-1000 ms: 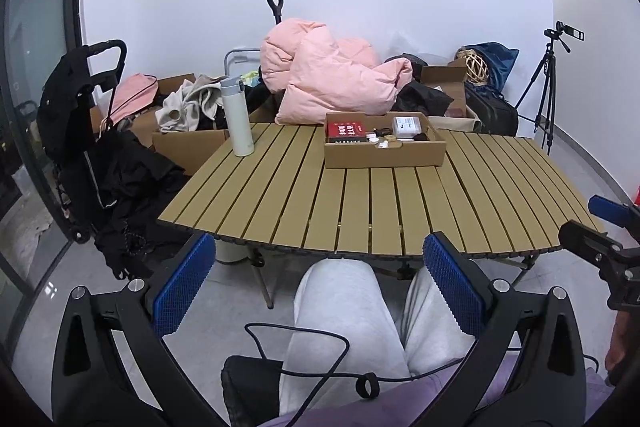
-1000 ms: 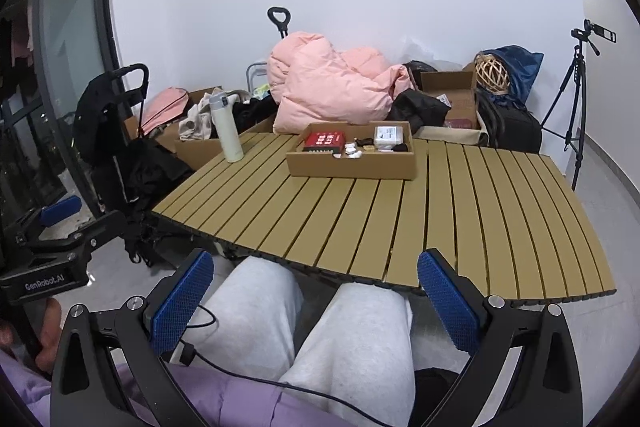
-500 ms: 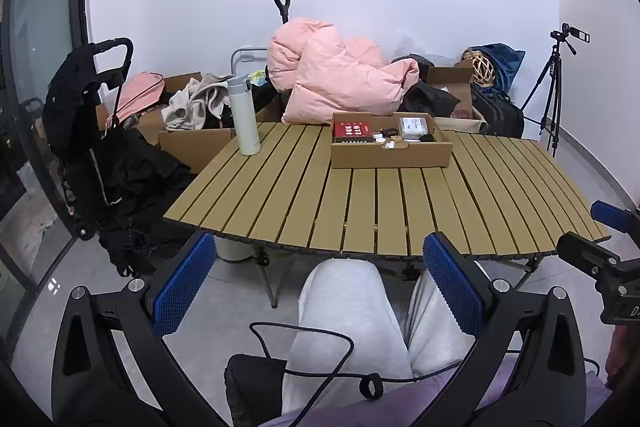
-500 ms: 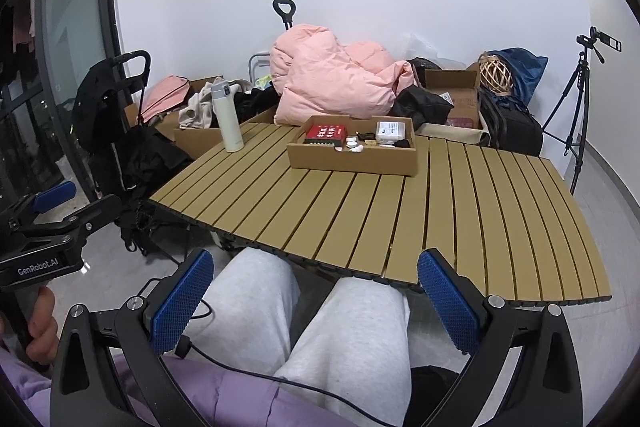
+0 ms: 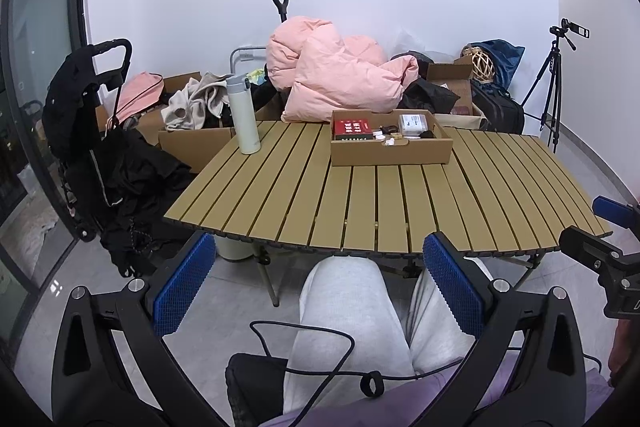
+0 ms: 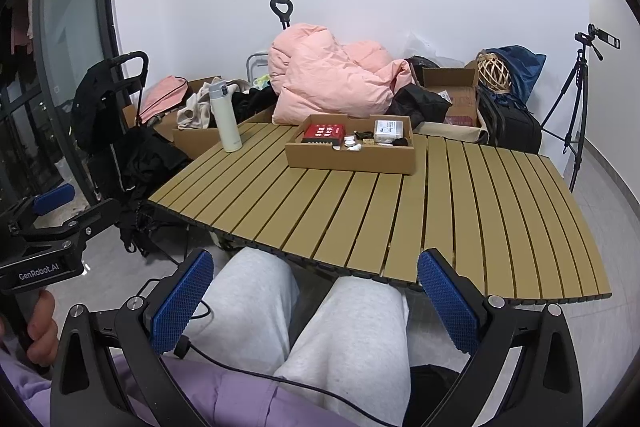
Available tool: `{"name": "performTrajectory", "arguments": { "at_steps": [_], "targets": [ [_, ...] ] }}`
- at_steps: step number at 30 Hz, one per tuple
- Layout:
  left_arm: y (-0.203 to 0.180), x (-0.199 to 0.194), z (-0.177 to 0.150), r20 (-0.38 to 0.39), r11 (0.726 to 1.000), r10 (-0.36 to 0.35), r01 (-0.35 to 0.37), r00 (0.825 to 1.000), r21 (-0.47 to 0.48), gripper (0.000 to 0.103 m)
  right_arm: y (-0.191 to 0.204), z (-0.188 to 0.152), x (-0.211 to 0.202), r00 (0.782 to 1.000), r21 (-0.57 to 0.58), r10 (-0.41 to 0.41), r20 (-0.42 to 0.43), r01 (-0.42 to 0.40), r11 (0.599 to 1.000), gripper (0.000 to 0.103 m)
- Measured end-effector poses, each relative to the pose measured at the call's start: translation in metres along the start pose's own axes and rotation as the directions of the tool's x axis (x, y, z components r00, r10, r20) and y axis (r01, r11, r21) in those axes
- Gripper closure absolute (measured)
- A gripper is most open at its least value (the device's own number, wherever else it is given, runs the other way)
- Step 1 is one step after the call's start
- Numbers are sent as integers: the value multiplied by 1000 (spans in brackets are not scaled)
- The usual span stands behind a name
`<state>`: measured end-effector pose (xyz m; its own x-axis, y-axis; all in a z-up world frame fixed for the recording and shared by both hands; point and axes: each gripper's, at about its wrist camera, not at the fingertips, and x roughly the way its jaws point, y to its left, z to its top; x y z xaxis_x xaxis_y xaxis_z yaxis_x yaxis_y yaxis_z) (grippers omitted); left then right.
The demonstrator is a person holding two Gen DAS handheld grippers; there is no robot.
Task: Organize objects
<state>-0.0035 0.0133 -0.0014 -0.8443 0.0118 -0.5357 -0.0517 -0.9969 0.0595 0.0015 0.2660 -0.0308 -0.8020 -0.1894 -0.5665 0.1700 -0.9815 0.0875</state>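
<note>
Fingers of the left gripper [image 5: 319,285] and right gripper [image 6: 314,301] are spread wide; nothing is held or touched, and both are poised above the lap, short of the slatted table [image 5: 360,199]. Small objects lie in the cardboard tray [image 5: 390,150] toward the table's far edge, with the white bottle [image 5: 243,119] upright well to its left. Either gripper should be advanced level over the near edge, spread kept until one item is bracketed.
</note>
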Motion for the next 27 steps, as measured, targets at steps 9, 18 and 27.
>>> {"name": "performTrajectory", "arguments": {
  "at_steps": [9,18,27],
  "targets": [
    [0,1,0,-9,1000,-3,3,1000,6,0,-1,0,1,1000,7,-3,-3,3,1000,0],
    [-1,2,0,-12,1000,-5,5,1000,7,0,0,-1,3,1000,10,-4,-9,4,1000,0],
    [2,8,-2,-35,1000,-31,31,999,0,0,0,-2,4,1000,14,-9,-13,10,1000,0]
  ]
}}
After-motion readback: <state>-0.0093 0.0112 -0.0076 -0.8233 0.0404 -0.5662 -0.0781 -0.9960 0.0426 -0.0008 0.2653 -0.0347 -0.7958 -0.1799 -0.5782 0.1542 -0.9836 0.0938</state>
